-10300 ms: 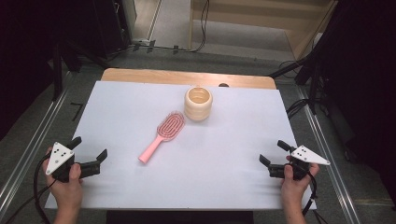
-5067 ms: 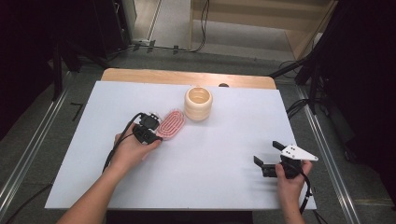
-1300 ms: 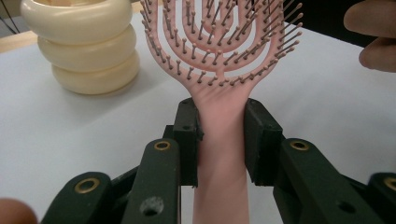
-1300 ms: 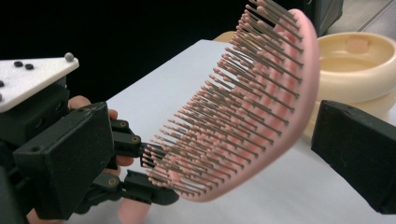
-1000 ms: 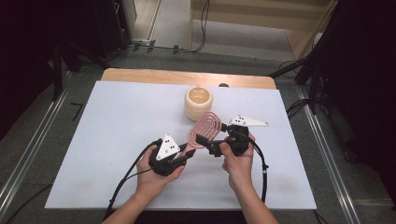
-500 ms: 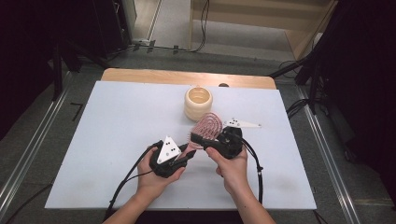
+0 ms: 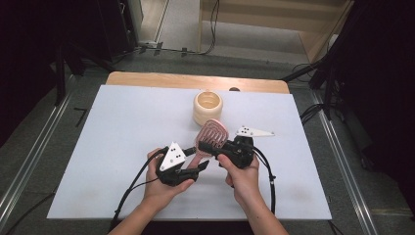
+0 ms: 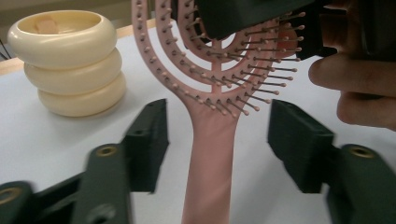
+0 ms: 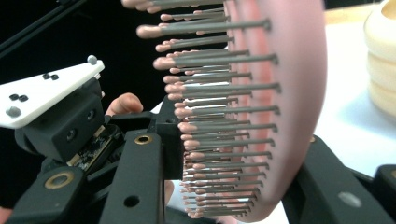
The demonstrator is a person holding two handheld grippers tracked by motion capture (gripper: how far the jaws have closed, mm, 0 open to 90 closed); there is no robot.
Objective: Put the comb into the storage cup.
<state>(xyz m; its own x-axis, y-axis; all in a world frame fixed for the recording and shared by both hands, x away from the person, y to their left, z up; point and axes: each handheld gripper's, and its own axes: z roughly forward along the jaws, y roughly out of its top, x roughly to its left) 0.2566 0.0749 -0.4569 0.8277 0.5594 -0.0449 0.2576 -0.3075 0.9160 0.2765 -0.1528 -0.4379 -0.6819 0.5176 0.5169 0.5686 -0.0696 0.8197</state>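
A pink hairbrush (image 7: 213,132) hangs tilted above the white table sheet (image 7: 122,127), bristles toward the person. My right gripper (image 7: 216,147) has just closed and is shut on the brush head (image 9: 280,93), one jaw on the bristles and one on the back. My left gripper (image 7: 202,167) sits lower left, and its jaws have just been opening. In the left gripper view the pink handle (image 8: 212,158) runs between the parted fingers (image 8: 149,135) with a gap on both sides.
A cream ribbed cup (image 7: 207,106) stands upright just behind the brush, also large at the left of the left gripper view (image 8: 70,60). A wooden strip (image 7: 161,81) edges the table's far side. Cables trail from both grippers toward the near edge.
The right gripper slid left onto the brush head and shut on it. The left gripper's jaws parted from the handle. Both hands stayed near the table's middle.
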